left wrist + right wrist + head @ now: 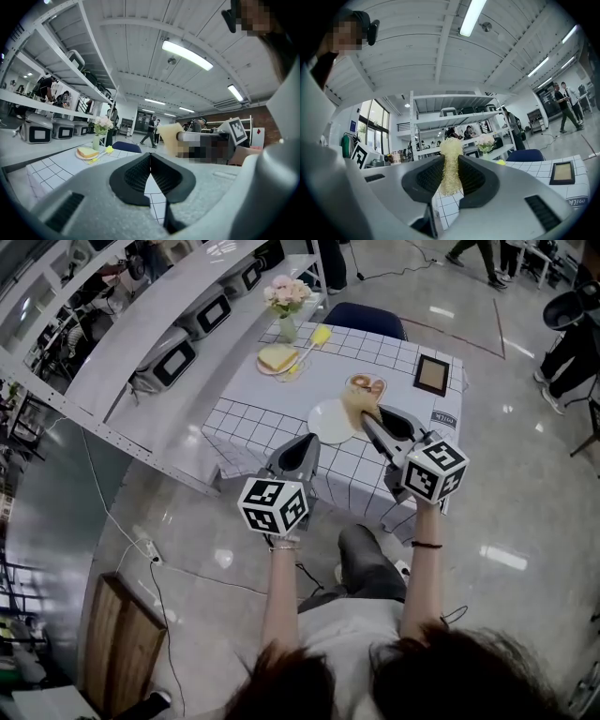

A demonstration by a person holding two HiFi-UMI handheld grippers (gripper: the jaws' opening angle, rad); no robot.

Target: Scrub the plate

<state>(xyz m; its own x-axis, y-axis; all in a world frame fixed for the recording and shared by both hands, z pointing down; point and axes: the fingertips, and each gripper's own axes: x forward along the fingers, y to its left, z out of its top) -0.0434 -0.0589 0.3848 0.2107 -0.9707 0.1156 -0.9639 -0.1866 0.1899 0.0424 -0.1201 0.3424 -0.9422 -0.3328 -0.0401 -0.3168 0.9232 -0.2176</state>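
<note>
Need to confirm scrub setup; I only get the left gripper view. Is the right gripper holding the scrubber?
Observer: Yes. In the right gripper view, the right gripper is shut on a yellowish fibrous scrubber.
Operator: Where's the plate?
Observer: Head view: a white plate lies on the checked table near its front edge, with the scrubber over its right rim.
Operator: Is the left one over it?
Observer: No. The left gripper, shut and empty, hangs short of the plate, to its near left.

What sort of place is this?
Probably a lab or workshop hall, not a home kitchen: long metal shelving holding equipment cases, a glossy floor, and one cloth-covered table.
</note>
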